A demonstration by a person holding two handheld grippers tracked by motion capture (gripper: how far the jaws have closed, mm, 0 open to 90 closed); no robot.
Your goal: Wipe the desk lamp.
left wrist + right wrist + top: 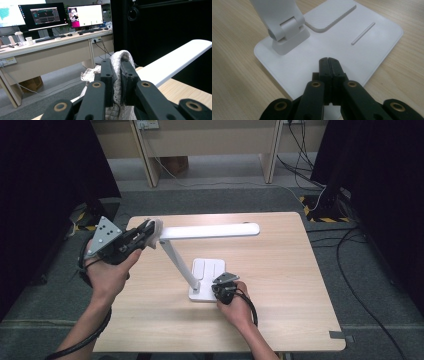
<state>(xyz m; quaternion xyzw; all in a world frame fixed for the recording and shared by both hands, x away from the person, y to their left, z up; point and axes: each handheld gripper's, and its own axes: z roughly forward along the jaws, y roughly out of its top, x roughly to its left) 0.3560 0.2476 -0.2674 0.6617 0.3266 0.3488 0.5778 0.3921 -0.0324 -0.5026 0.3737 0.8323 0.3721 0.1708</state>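
Note:
A white desk lamp stands on the wooden table (280, 285), with a flat base (207, 269), a slanted arm (176, 260) and a long level head (210, 231). My left gripper (149, 230) is raised at the head's left end, shut on a white knitted cloth (157, 226). In the left gripper view the cloth (122, 56) is pinched between the jaws of the left gripper (117, 63), beside the lamp head (175, 61). My right gripper (221, 282) is shut with nothing in it. Its tips (328, 60) rest on the base (372, 40) near the hinge (284, 32).
Pale wooden desks (210, 140) stand beyond the table, with cables (310, 160) trailing over the grey floor. Black curtains (45, 165) hang on both sides. Monitors (45, 15) sit on a desk in the left gripper view. The table's right half is bare wood.

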